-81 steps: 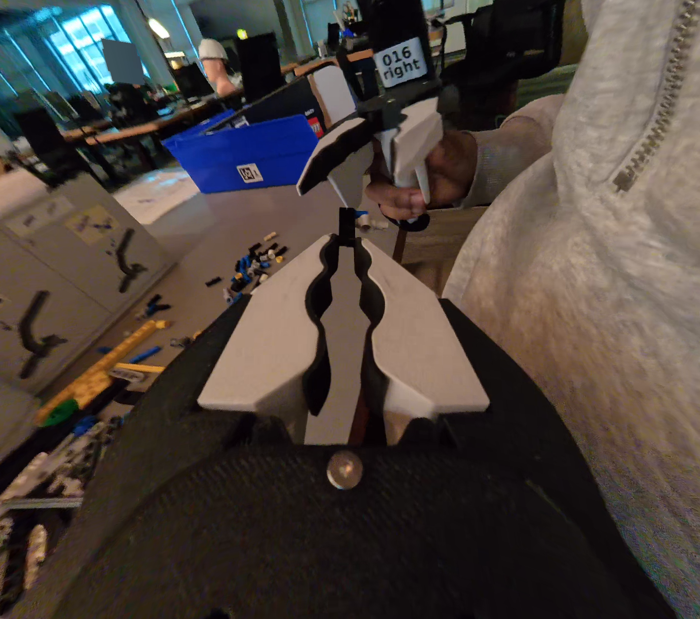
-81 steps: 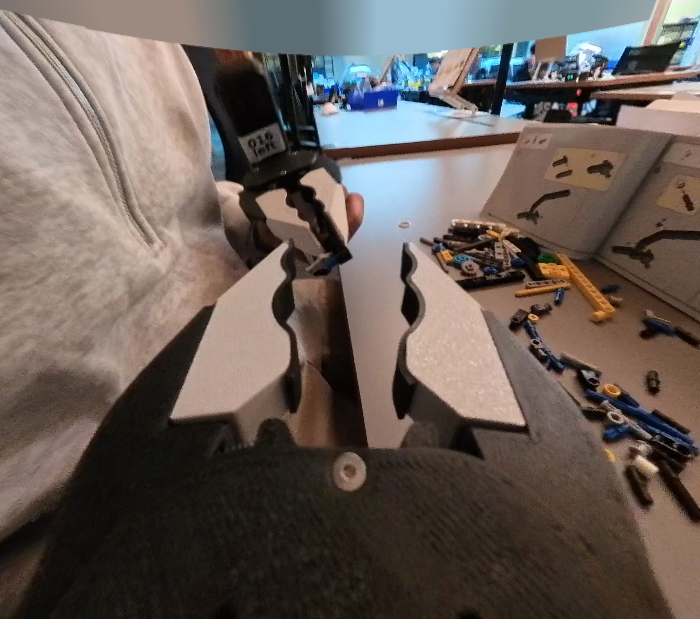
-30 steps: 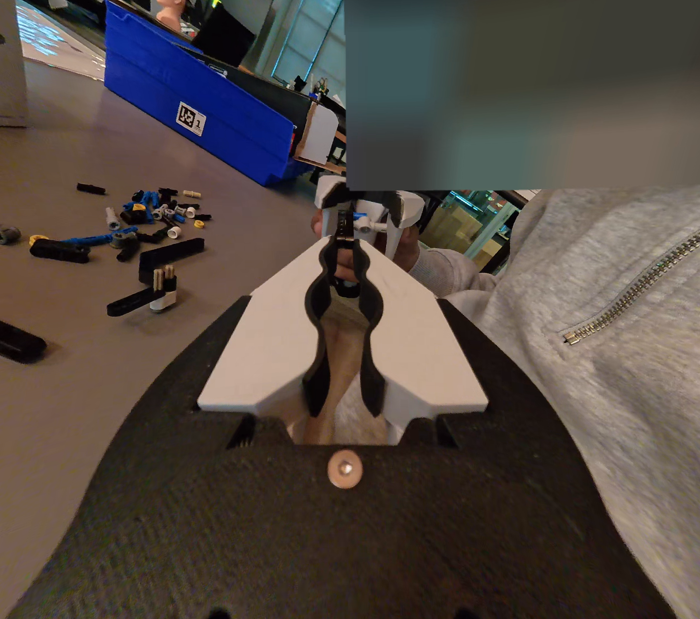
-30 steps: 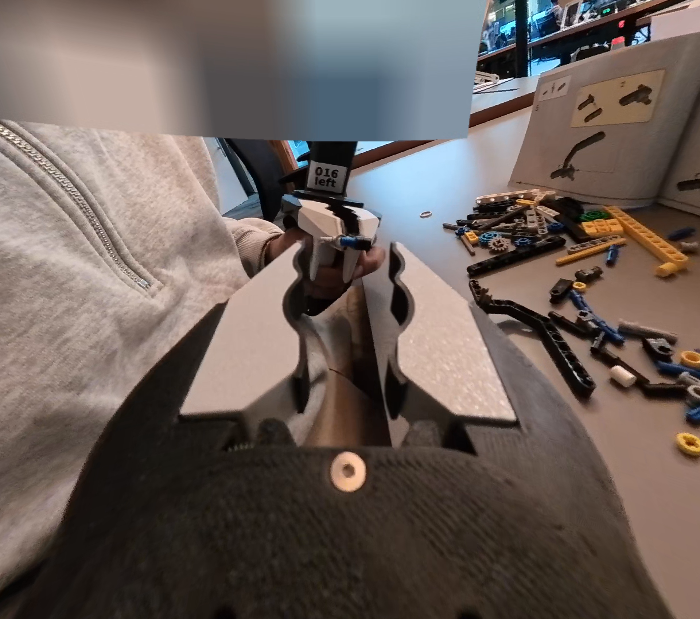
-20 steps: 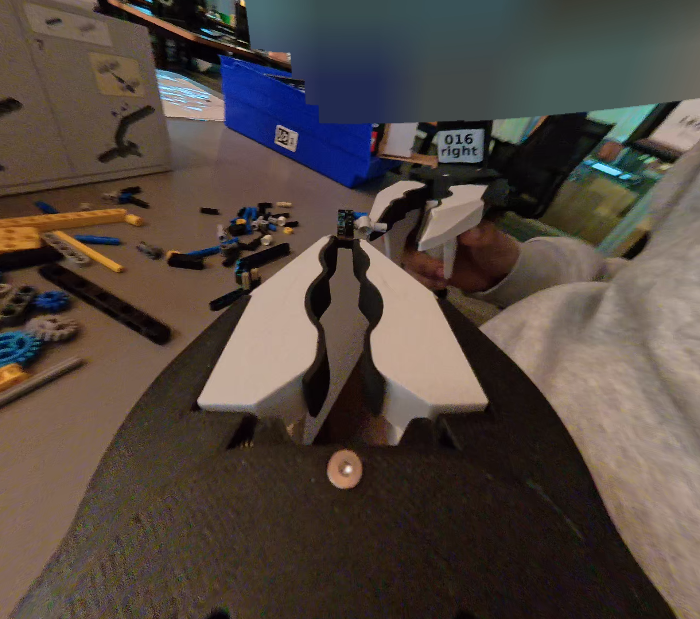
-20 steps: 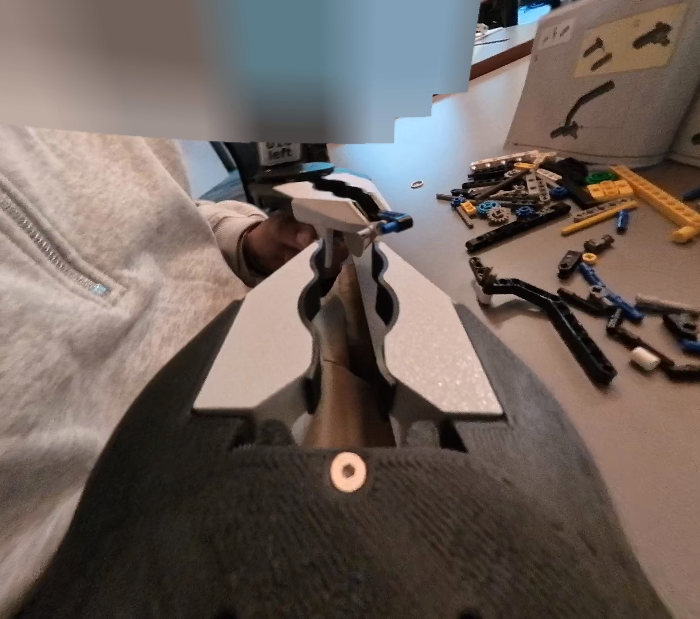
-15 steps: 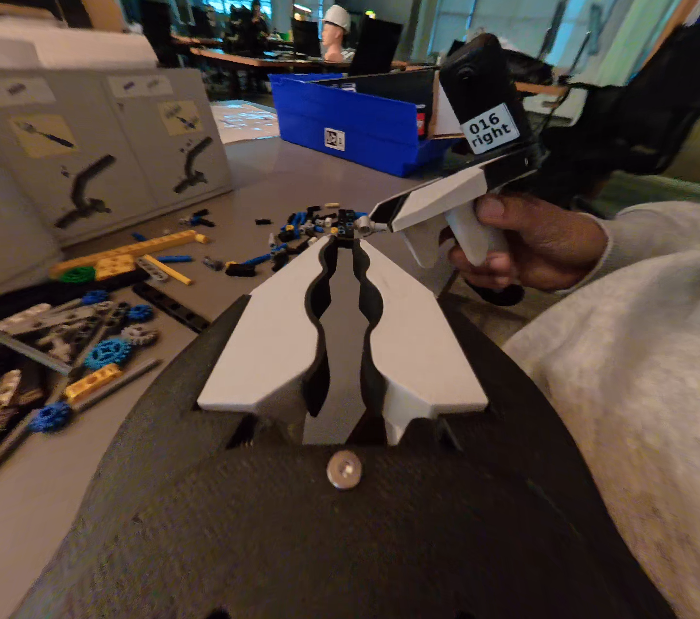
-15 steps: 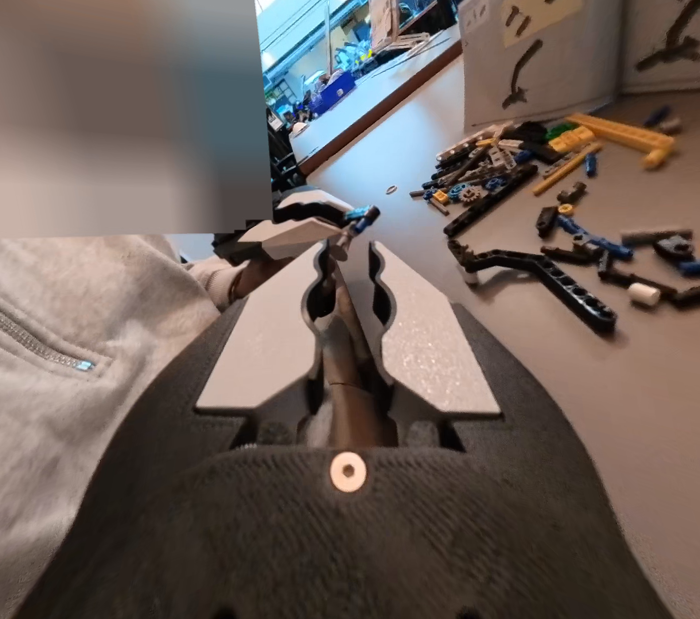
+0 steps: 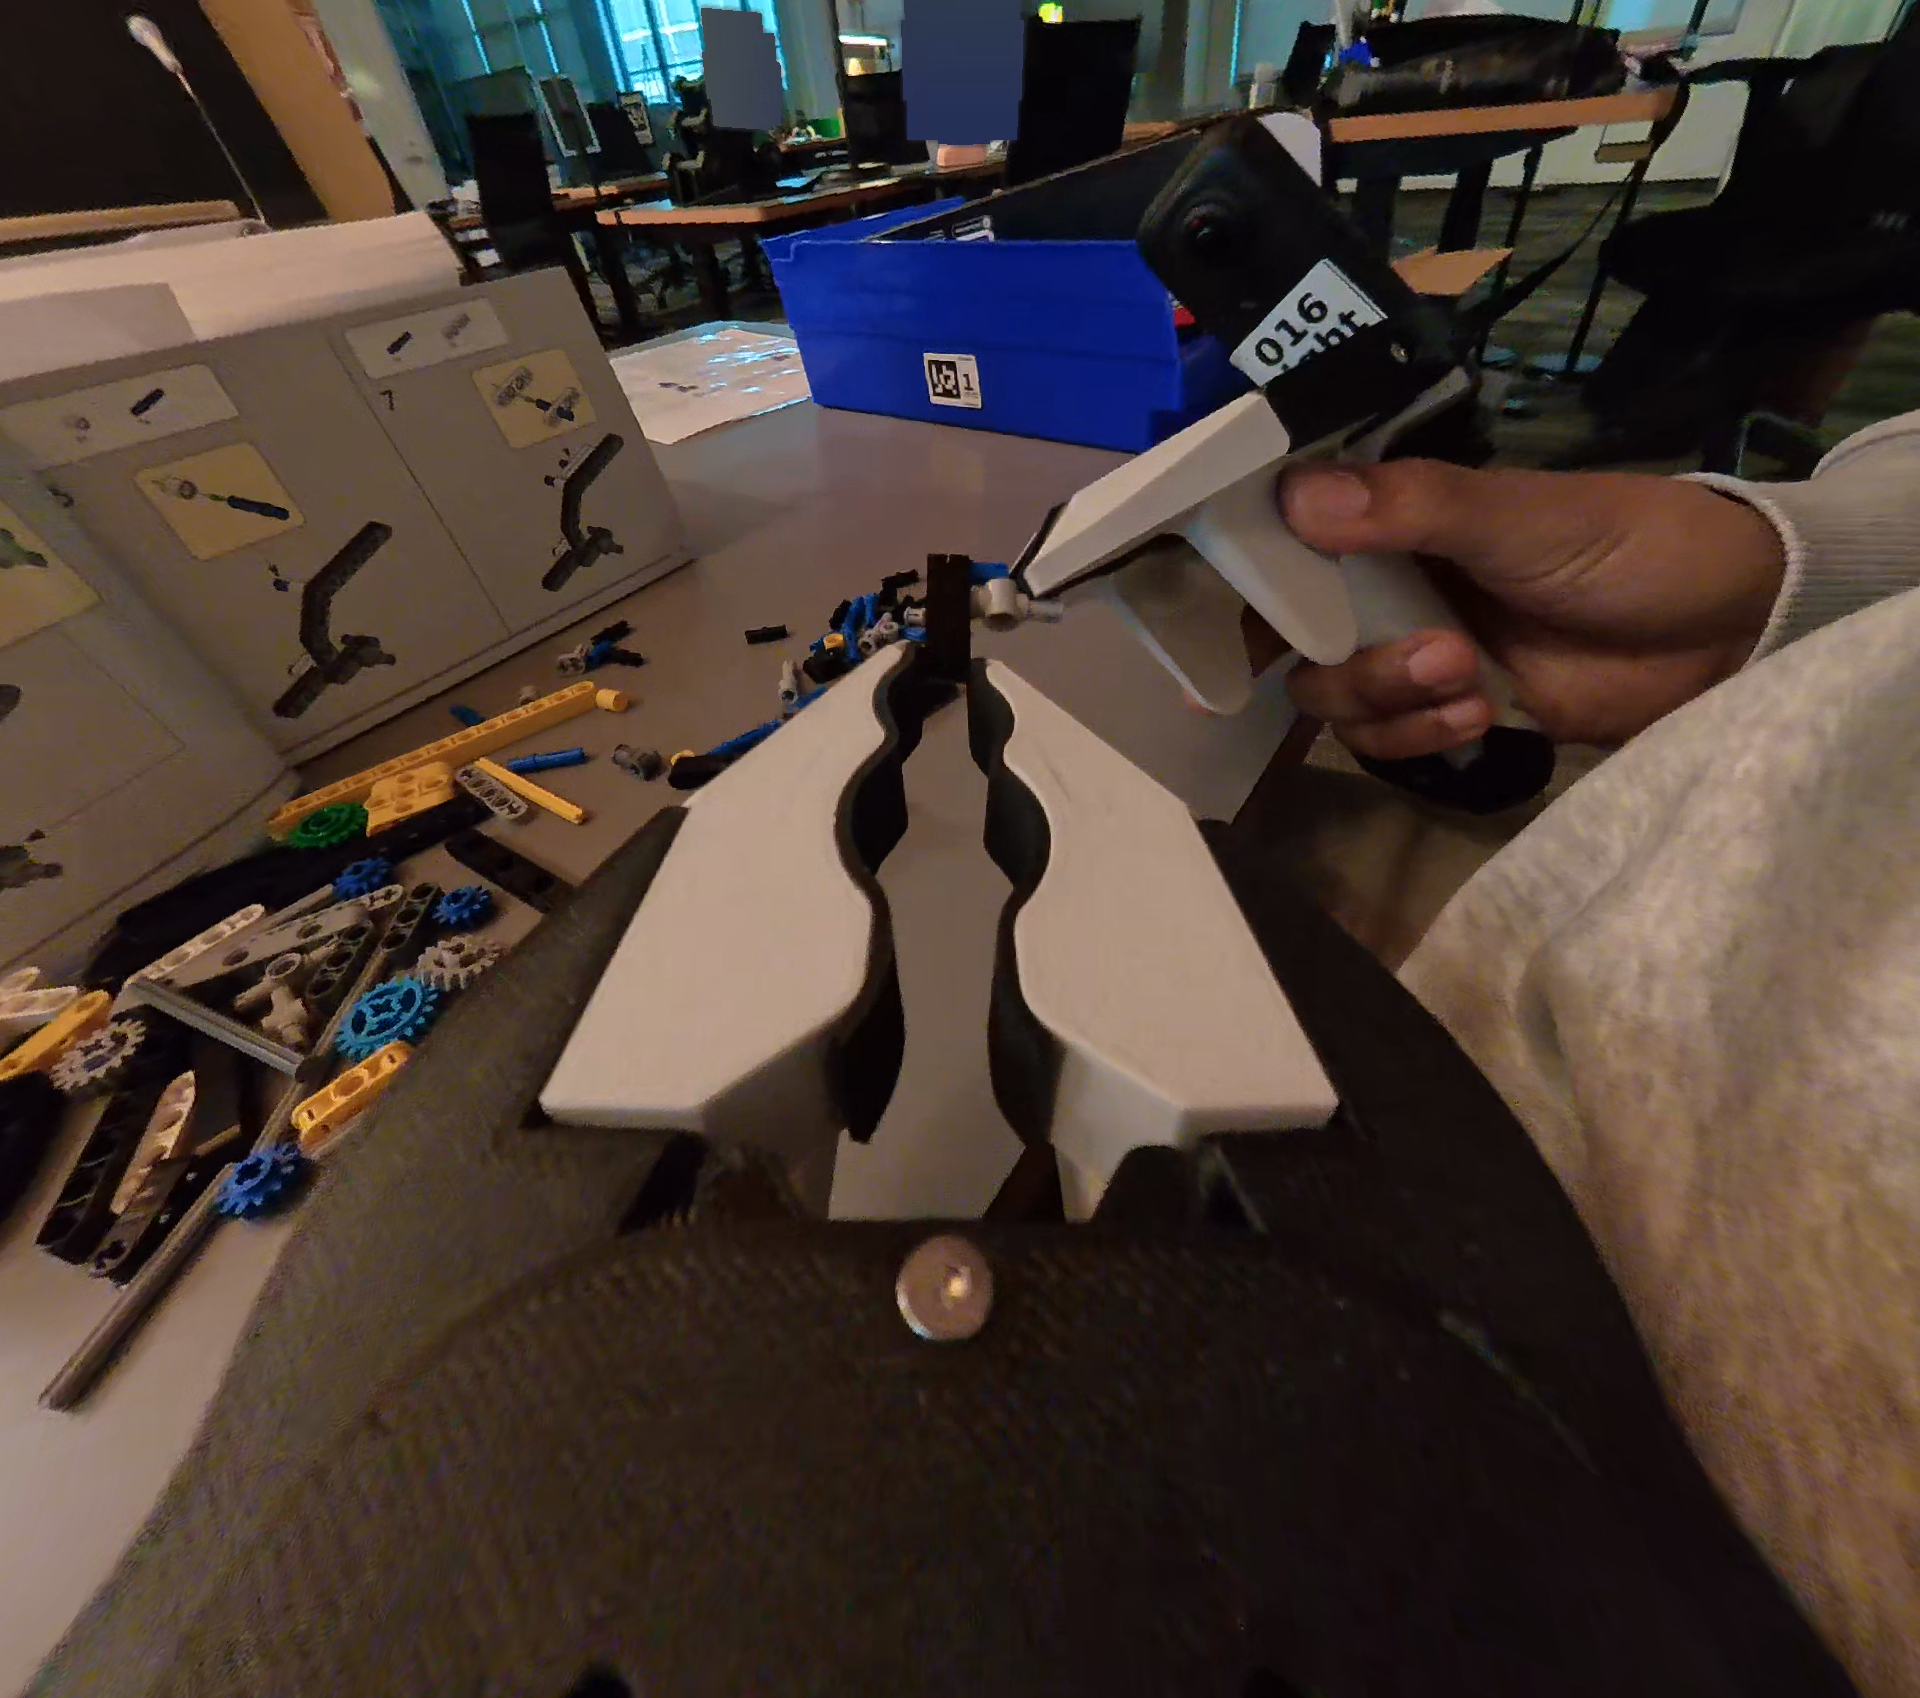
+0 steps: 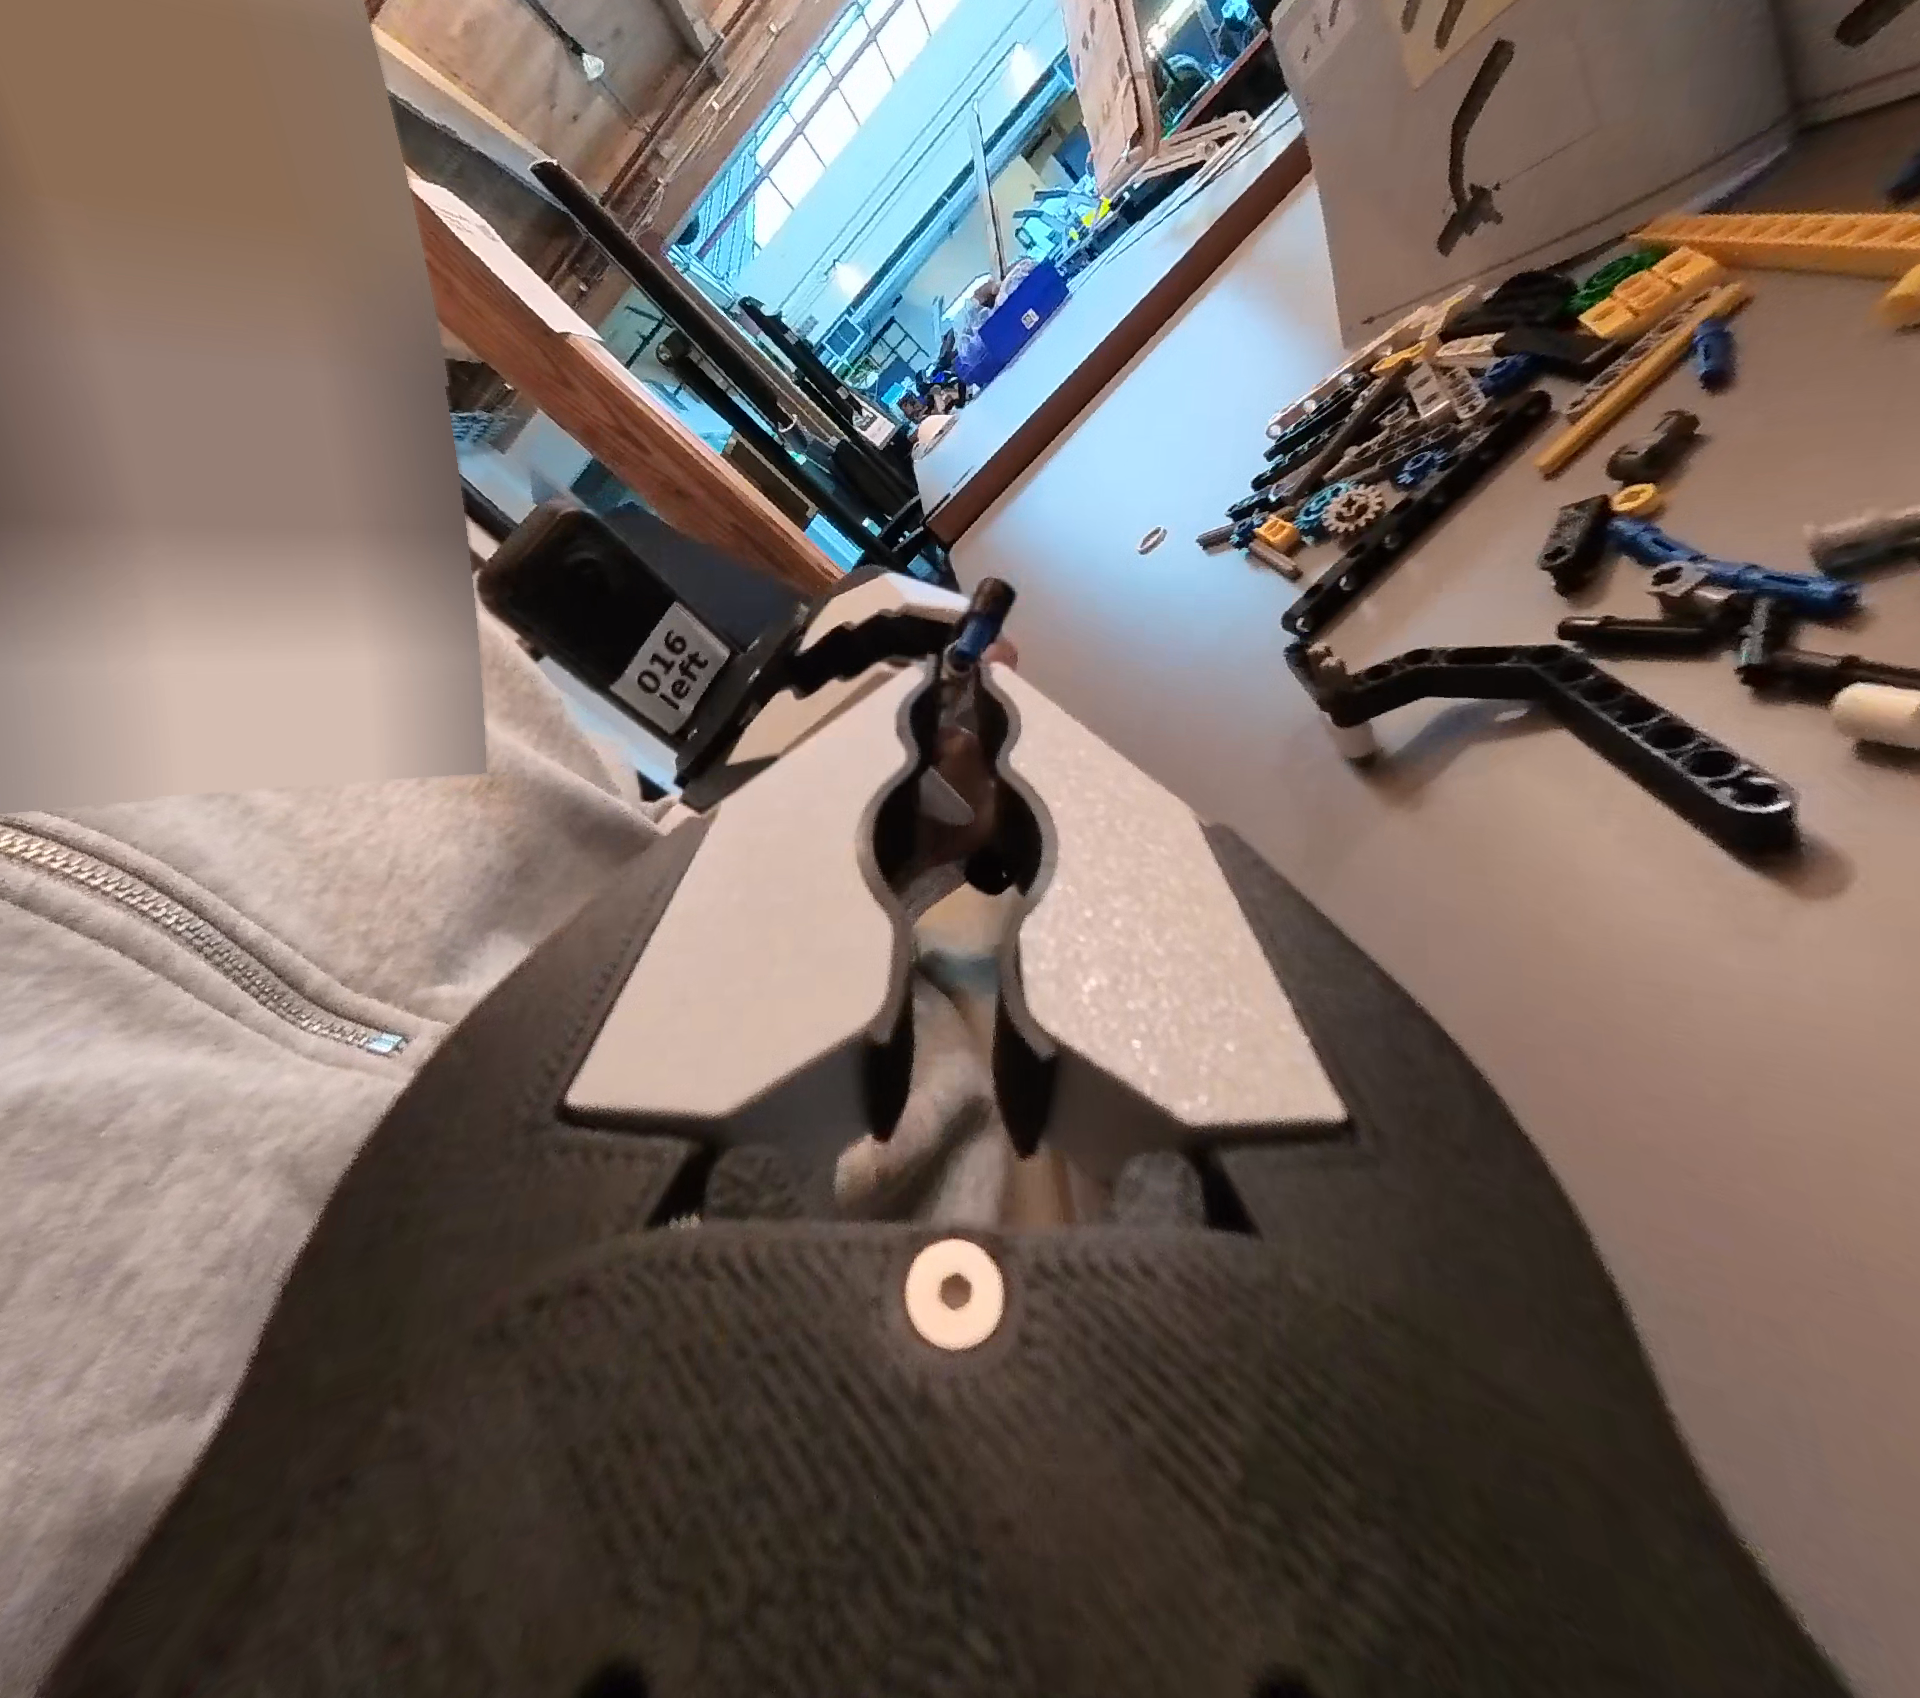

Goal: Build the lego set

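My left gripper (image 9: 945,661) is shut on a small black lego piece (image 9: 945,599) that stands up from its tips. A short grey pin end (image 9: 1006,601) with a blue part sticks out of the piece's right side. My right gripper (image 9: 1031,588) comes in from the right, held in a hand, and is shut on that pin. In the right wrist view my right gripper (image 10: 961,682) is closed with the blue pin (image 10: 975,630) poking out past its tips. The left gripper (image 10: 914,614) meets it from the left. Both are held above the grey table (image 9: 883,495).
Loose lego pieces lie on the table: a black angled beam (image 10: 1538,692), a yellow beam (image 9: 457,744), blue gears (image 9: 379,1014) and small pins (image 9: 862,620). Grey instruction pages (image 9: 343,526) stand at the back left. A blue bin (image 9: 987,339) stands behind. A grey sleeve (image 9: 1662,973) fills the right. The grippers are tip to tip, or close to it. Left tips and right tips are each some 20 cm from the yellow beam (image 9: 457,744). Seen from the right wrist view (image 10: 1742,248) as well.
My right gripper went from wide open to shut on the pin at the piece held by the left gripper. Both grippers have swung round, and more of the table shows.
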`<state>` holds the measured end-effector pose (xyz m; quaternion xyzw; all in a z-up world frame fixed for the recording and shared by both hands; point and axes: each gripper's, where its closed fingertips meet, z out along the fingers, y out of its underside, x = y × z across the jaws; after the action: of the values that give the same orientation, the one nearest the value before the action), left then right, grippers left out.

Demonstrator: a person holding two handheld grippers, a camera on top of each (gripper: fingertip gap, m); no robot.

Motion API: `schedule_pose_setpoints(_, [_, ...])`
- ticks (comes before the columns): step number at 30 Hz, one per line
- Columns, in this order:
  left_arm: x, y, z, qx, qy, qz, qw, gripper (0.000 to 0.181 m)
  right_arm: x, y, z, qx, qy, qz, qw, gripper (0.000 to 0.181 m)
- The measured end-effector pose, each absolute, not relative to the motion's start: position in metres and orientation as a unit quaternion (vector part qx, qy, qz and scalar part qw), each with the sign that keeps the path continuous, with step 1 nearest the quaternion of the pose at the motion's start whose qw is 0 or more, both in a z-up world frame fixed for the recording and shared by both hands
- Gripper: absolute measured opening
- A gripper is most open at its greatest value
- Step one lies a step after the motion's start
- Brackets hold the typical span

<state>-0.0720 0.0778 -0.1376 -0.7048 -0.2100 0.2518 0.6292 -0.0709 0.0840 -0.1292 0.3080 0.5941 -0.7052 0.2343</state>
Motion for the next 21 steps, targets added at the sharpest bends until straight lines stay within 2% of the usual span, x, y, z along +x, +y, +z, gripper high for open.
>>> schedule_pose_setpoints(6, [-0.071,0.079,-0.138,-0.701,-0.218,0.224,0.642,0.009,-0.072,0.086,-0.132,0.311,0.599,-0.700,0.236,0.000])
schedule_pose_setpoints(9, [-0.063,0.083,-0.135,-0.697,-0.221,0.145,0.667,0.017,-0.071,0.089,-0.133,0.306,0.602,-0.696,0.244,0.000])
schedule_pose_setpoints(13, [-0.064,0.081,-0.138,-0.676,-0.268,0.024,0.686,0.017,-0.067,0.086,-0.135,0.294,0.614,-0.691,0.243,0.000])
schedule_pose_setpoints(15, [-0.066,0.077,-0.135,-0.654,-0.285,-0.011,0.701,0.010,-0.065,0.084,-0.135,0.288,0.622,-0.689,0.235,0.000])
schedule_pose_setpoints(18, [-0.069,0.074,-0.133,-0.636,-0.301,-0.044,0.709,0.009,-0.066,0.082,-0.134,0.285,0.619,-0.693,0.235,0.000])
schedule_pose_setpoints(21, [-0.076,0.067,-0.130,-0.624,-0.314,-0.012,0.716,0.009,-0.070,0.084,-0.133,0.296,0.607,-0.700,0.233,0.014])
